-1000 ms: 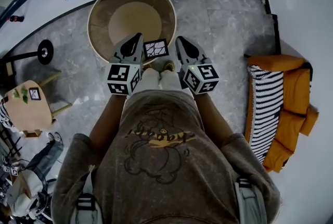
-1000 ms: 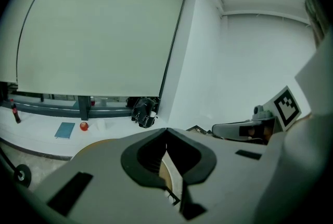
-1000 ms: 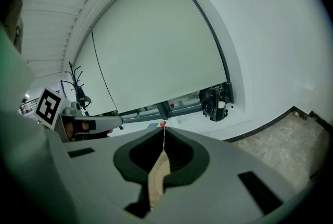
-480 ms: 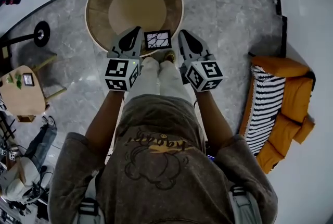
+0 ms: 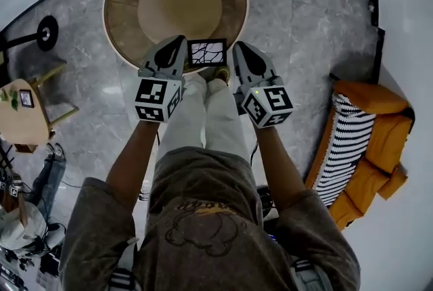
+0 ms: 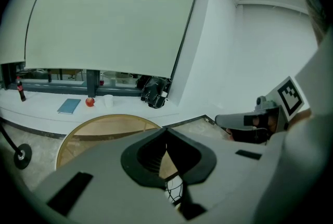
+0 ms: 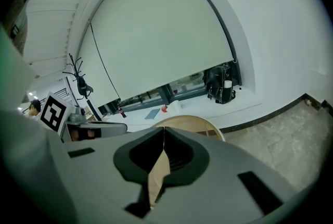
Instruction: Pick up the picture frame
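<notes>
Far left in the head view, small pale-wood worktop (image 5: 17, 124) carrying a little frame (image 5: 26, 98) and a green plant (image 5: 11, 96). Right of it and farther off, flat round black lamp base (image 5: 46, 32) on the grey veined stone floor (image 5: 304, 32).

Next, round worktop (image 5: 125, 19): cream rim, glossy brown see-through top, paler tan disc below at the centre. At its near edge, the picture frame (image 5: 207, 51): black rectangular border around a white picture crossed by thin dark crack-like lines.

Just left of the frame, left tool (image 5: 180, 43), grey and pointed, with a black-and-white marker cube at its near end. Jaws pressed tip to tip, gripping nothing. Bit of the frame's cracked pattern visible beneath them in the left gripper view.

Just right of the frame, right tool (image 5: 237, 47), same build, jaws likewise closed together and empty. Cannot tell whether either tool's side touches the frame.

Far right, orange cushioned sofa (image 5: 375, 103) with a black-and-white striped throw (image 5: 345, 147) draped over it.

On the white sill (image 6: 47, 111) in the left gripper view, left to right: dark bottle (image 6: 21, 88), flat blue book (image 6: 68, 106), red apple (image 6: 90, 101), white cup (image 6: 108, 100) with its contents out of sight, black bag (image 6: 153, 91).
</notes>
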A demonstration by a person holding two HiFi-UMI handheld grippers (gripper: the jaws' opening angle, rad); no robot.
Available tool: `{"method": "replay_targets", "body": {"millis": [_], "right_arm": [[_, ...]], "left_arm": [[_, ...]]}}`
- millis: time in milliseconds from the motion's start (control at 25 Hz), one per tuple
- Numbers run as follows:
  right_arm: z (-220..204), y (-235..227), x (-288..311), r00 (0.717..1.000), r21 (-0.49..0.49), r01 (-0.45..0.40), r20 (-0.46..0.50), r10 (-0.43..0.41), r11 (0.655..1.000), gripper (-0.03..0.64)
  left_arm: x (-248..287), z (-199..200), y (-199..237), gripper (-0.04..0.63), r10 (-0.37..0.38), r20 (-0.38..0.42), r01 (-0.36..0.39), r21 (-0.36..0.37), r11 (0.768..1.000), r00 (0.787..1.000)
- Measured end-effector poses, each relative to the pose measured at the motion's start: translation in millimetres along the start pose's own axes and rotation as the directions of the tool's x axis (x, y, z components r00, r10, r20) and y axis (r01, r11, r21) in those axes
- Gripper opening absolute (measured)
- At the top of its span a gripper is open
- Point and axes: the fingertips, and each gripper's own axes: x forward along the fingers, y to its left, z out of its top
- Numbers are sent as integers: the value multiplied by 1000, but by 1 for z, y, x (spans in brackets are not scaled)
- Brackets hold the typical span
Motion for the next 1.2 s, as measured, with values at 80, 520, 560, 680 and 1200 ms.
{"method": "replay_targets", "body": {"millis": [80,520,560,680,1200], "right_arm": [[-17,-8,8,1000,11,4,-21,-4,1000,20],[-76,-30,28,996,-5,12,-93,-12,1000,20],[-79,-31,28,995,-4,14,-100,-14,1000,20],[-88,-32,24,993,0,16,-114,-16,1000,21],[-124,-32,31,983,145,-30,-177,56,989,273]], "left_arm": [[10,-13,5,18,9,-5,-9,-3,1000,1000],[46,-61,8,18,-5,-37,5,5,1000,999],[47,-62,7,18,-8,-40,8,8,1000,999],[49,-62,4,18,-10,-39,10,7,1000,999],[50,-77,-7,18,-21,-64,21,7,1000,998]]}}
